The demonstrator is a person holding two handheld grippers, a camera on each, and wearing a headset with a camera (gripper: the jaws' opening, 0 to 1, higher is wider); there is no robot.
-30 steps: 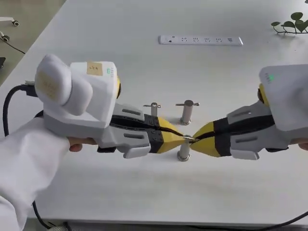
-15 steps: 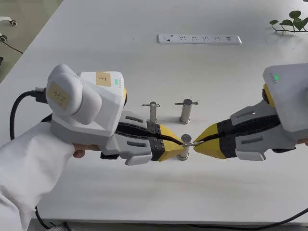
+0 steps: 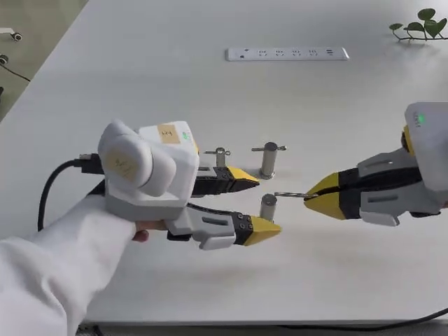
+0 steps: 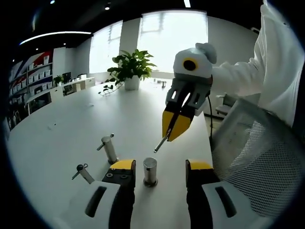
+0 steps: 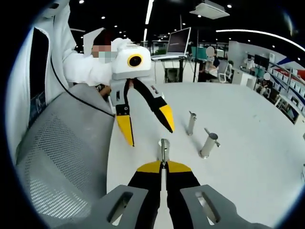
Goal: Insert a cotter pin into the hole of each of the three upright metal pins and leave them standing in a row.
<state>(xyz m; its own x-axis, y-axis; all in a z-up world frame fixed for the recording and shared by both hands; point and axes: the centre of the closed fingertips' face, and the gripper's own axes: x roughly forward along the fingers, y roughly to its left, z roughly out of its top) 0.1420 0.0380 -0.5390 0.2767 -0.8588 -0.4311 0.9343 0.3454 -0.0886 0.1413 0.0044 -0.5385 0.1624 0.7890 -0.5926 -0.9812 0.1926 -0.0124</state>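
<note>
Left gripper [image 4: 161, 165] jaws spread wide, a bare metal pin [image 4: 150, 171] upright between them near the desk [image 4: 66, 121] edge. Right gripper [image 4: 173, 130] opposite pinches a cotter pin [image 4: 160, 142].

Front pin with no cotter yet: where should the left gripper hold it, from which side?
Probably the lower shaft of the front pin, approached from the person's left, opposite the cotter pin in the right gripper. It's an upright plain cylinder standing between the open left gripper jaws; a low hold leaves its top free.
</note>
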